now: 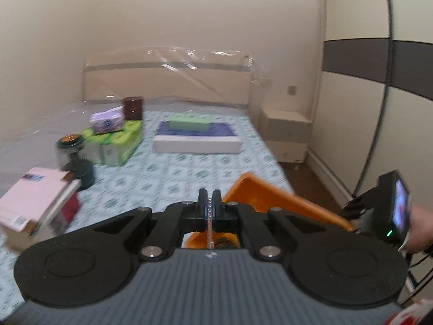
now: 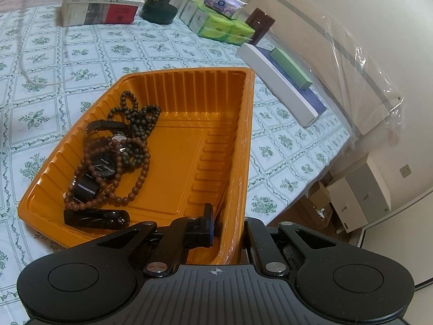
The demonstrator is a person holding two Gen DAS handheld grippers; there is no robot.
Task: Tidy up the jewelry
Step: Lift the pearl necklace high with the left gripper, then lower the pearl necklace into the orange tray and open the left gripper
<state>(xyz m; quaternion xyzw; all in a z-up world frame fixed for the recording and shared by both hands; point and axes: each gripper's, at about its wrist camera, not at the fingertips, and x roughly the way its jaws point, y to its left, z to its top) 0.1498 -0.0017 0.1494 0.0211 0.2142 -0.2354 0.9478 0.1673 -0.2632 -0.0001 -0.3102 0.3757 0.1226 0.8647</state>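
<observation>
1. Pinching a thin chain of clear beads (image 1: 209, 224) between its closed fingers, the left gripper (image 1: 209, 203) holds it above the bed, the strand hanging down toward the camera.
2. Clamped on the near right wall of the orange tray (image 2: 238, 140), the right gripper (image 2: 227, 224) has one finger inside the tray and one outside.
3. Lying in the tray's left half: a brown bead bracelet (image 2: 135, 181), a dark bead necklace (image 2: 140, 119), a black watch (image 2: 104, 166) among them and a black clip-like piece (image 2: 94, 218) nearest the camera.
4. Farther off on the floral bedsheet (image 2: 81, 54) stand stacked books (image 2: 100, 2), a dark green jar (image 2: 163, 0), green tissue packs (image 2: 216, 24) and a long white box (image 2: 276, 75).
5. Farthest back, the headboard (image 1: 165, 81) is wrapped in clear plastic.
</observation>
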